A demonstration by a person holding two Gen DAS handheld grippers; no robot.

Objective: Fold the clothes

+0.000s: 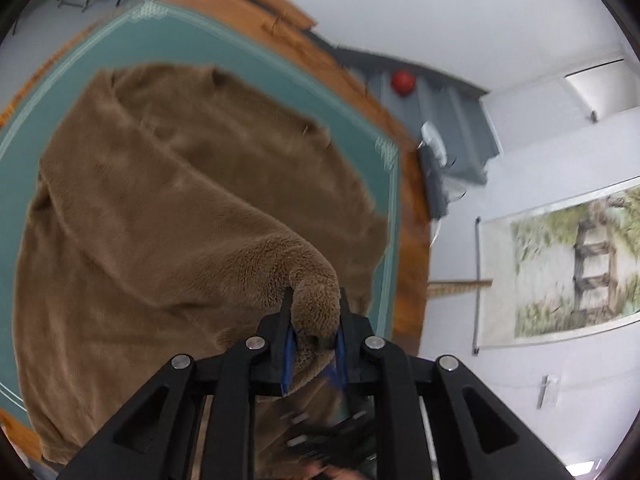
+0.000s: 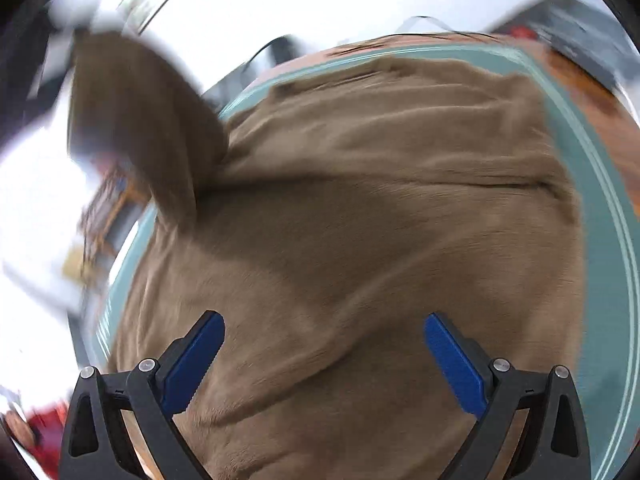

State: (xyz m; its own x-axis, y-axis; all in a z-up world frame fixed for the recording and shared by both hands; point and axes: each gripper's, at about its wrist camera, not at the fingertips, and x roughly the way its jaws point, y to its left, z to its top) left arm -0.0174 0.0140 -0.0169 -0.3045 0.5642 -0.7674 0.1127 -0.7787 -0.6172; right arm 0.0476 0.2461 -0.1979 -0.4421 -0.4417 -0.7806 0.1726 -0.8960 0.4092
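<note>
A brown fleece garment [image 1: 160, 208] lies spread on a teal mat [image 1: 248, 60] on a wooden table. My left gripper [image 1: 314, 304] is shut on a fold of the garment, probably a sleeve end, and holds it lifted above the rest. In the right wrist view the same garment [image 2: 380, 240] fills the frame, and its lifted part [image 2: 136, 120] rises at the upper left. My right gripper [image 2: 324, 332] is open and empty, just above the cloth, with its blue pads [image 2: 196, 356] wide apart.
The wooden table edge [image 1: 408, 280] runs beside the mat. A white wall with a framed painting [image 1: 572, 264] and a red ball [image 1: 402, 82] on a grey shelf lie beyond the table. The right wrist view is blurred.
</note>
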